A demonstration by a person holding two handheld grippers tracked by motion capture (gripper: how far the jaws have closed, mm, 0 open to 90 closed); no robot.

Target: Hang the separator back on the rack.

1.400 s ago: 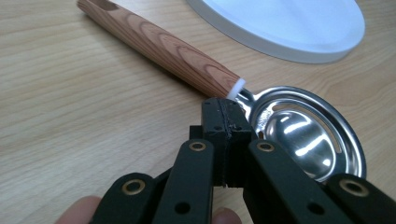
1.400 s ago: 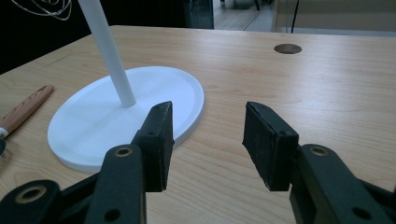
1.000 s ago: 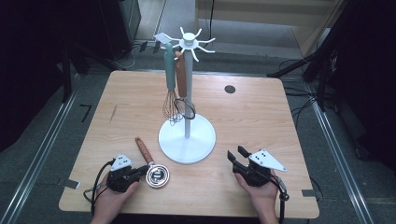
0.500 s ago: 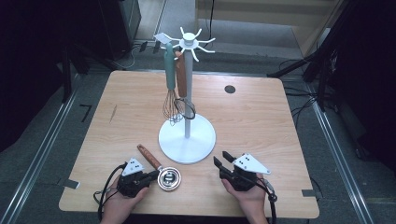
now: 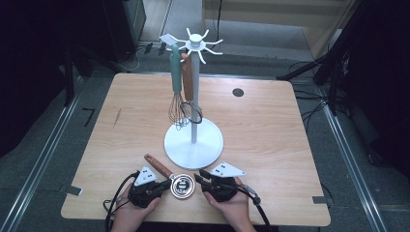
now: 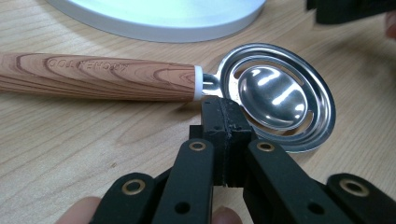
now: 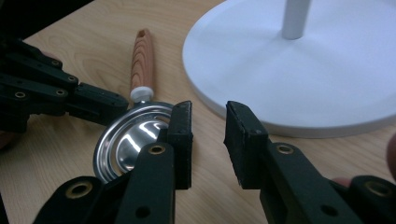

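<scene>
Steel separator (image 6: 275, 95) rim partly behind closed left claw (image 6: 224, 116); right claw (image 7: 208, 126) open.

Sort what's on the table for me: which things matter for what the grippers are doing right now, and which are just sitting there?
In play:
- egg separator with wooden handle, flat on the table
- left gripper, shut at its neck
- right gripper, jaws closing, nothing between them
- white rack, just beyond

Just there:
- whisk, hanging
- wooden-handled tool, hanging
</scene>
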